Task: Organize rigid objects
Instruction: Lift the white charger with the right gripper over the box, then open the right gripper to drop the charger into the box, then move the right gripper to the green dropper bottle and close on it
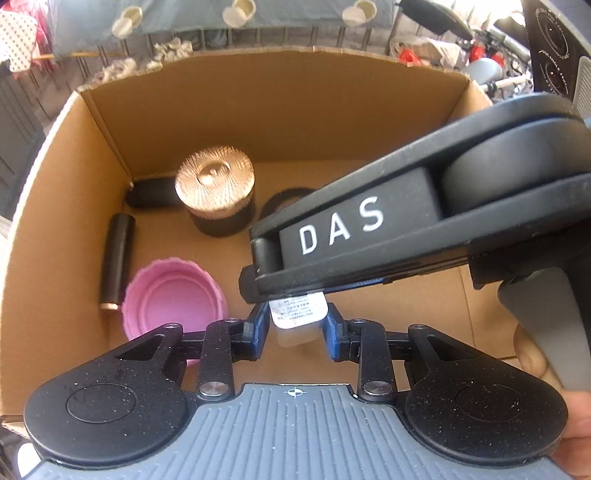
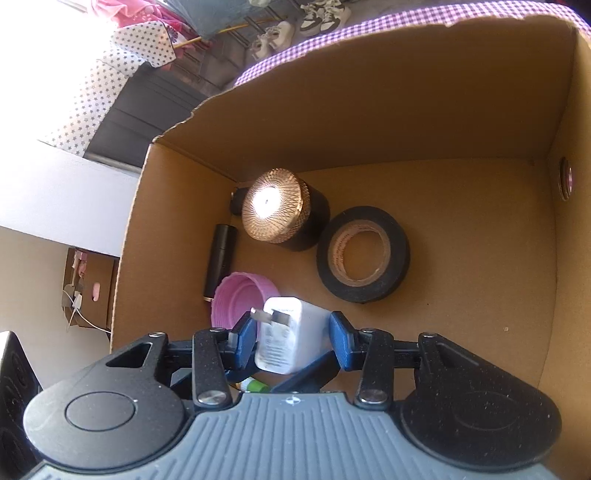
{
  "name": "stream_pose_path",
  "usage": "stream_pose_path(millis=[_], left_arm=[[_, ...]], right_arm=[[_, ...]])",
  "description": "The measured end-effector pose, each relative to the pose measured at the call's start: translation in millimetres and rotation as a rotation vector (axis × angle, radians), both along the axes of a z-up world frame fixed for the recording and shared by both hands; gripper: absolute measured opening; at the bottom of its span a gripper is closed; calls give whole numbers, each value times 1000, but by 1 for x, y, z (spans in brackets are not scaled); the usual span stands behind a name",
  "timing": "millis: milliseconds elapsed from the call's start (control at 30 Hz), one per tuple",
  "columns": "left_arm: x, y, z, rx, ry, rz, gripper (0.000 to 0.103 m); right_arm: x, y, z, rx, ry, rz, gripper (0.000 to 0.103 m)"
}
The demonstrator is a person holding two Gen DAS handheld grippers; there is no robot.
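Note:
A cardboard box (image 1: 288, 110) holds a black jar with a gold ribbed lid (image 1: 216, 194), a black tube (image 1: 116, 258), a pink lid (image 1: 173, 299) and a roll of black tape (image 2: 364, 254). My right gripper (image 2: 293, 338) holds a white plug-in charger (image 2: 291, 339) between its blue pads over the box. The charger also shows in the left wrist view (image 1: 297, 314), between the pads of my left gripper (image 1: 295, 328); its contact there I cannot tell. The right gripper's black body (image 1: 424, 229) crosses above the left one. The box (image 2: 369, 122), jar (image 2: 280, 210), tube (image 2: 221, 254) and pink lid (image 2: 240, 299) show in the right view too.
A second dark object (image 1: 151, 192) lies behind the jar in the far left corner. A purple checked cloth (image 2: 369, 29) lies beyond the box. A green-tipped item (image 2: 255, 386) shows under the right gripper. Another cardboard box (image 2: 92, 284) stands off to the left.

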State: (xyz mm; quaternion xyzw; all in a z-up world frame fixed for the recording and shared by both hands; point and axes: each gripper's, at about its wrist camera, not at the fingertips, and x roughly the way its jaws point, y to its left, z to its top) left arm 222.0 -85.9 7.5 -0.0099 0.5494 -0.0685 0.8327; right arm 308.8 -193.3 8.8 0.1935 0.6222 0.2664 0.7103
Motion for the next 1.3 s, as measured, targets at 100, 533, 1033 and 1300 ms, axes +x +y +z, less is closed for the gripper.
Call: stream_pose_path(millis=[100, 533, 1033, 1300], left_arm=[[-2, 0, 0, -6, 4, -7, 32], [-69, 9, 62, 5, -233, -47, 66], [-182, 28, 45, 137, -529, -77, 68], [-180, 43, 7, 237, -513, -27, 53]], right_arm=[[0, -2, 0, 3, 9, -10, 46], [-65, -50, 85, 74, -225, -102, 47], [-212, -37, 111, 129, -524, -49, 51], [-202, 28, 86, 14, -554, 62, 51]])
